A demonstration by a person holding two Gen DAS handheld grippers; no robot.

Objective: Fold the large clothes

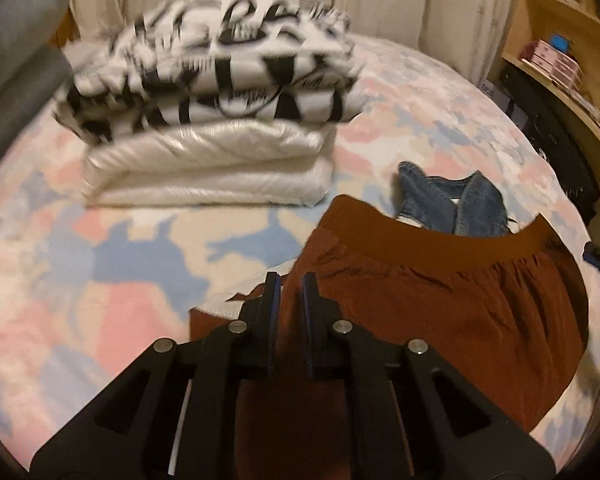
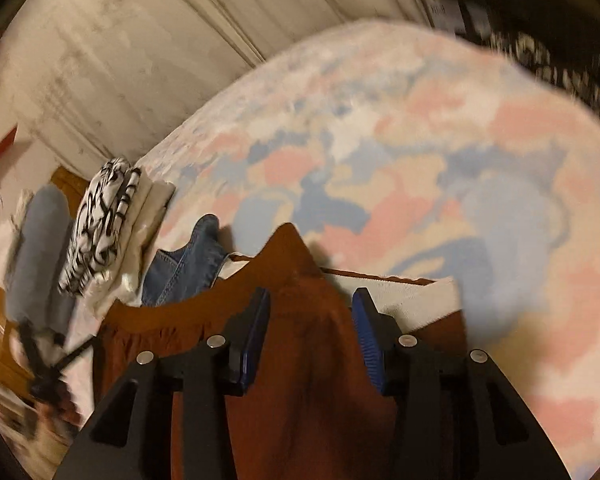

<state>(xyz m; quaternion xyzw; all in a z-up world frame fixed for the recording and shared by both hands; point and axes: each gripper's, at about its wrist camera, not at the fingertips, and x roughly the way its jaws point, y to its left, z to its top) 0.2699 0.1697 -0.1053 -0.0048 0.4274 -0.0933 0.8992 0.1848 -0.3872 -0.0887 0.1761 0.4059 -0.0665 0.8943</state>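
Observation:
A rust-brown garment with an elastic waistband (image 1: 440,312) lies on the bed, with white ribbed trim along one edge. My left gripper (image 1: 291,280) hovers over its left edge, its fingers a narrow gap apart and nothing visibly between them. In the right wrist view the same brown garment (image 2: 312,344) lies under my right gripper (image 2: 310,300), which is open with a raised fold of brown cloth between the fingers. A blue denim piece (image 1: 452,204) lies just beyond the waistband; it also shows in the right wrist view (image 2: 188,264).
A folded stack, a black-and-white printed garment (image 1: 216,76) on a shiny white one (image 1: 208,168), sits on the pastel patterned bedspread (image 1: 100,264). A grey pillow (image 1: 16,56) is at the left, curtains behind, a wooden shelf (image 1: 560,64) at the right.

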